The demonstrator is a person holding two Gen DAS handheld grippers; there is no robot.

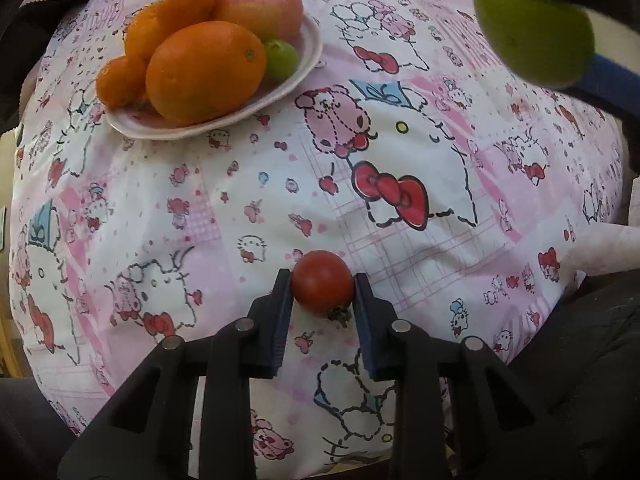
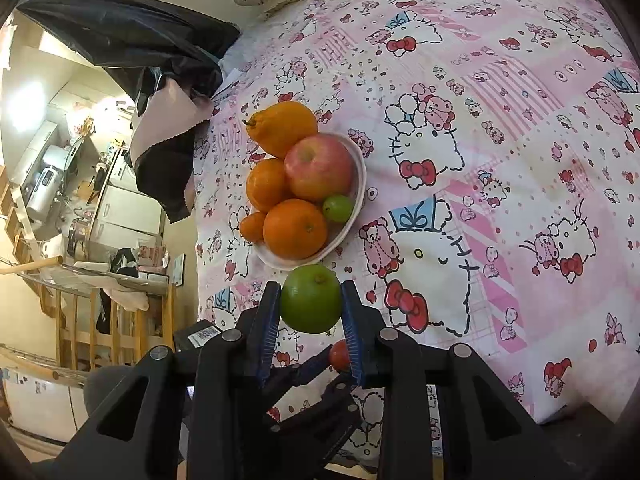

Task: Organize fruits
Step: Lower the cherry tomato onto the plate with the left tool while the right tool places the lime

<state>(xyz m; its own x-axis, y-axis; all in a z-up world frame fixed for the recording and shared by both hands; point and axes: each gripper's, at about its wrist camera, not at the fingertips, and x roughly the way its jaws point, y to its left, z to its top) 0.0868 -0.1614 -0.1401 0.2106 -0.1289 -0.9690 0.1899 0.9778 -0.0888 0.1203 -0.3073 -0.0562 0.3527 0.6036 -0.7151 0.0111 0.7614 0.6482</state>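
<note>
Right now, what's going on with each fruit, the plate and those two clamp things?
Left gripper: shut on the small tomato.
Small tomato: gripped, resting on the cloth.
Right gripper: shut on the lime.
Lime: held above the cloth.
Plate: heaped with fruit.
Apple: on the pile, stem up.
Small green fruit: at the plate's rim.

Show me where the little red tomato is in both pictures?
Left wrist view: the red tomato sits low in the middle, pinched between the left tongs.
Right wrist view: only a sliver of it peeks out low in the middle, below the green fruit.
Shared landmark: the plate piled with fruit.
</note>
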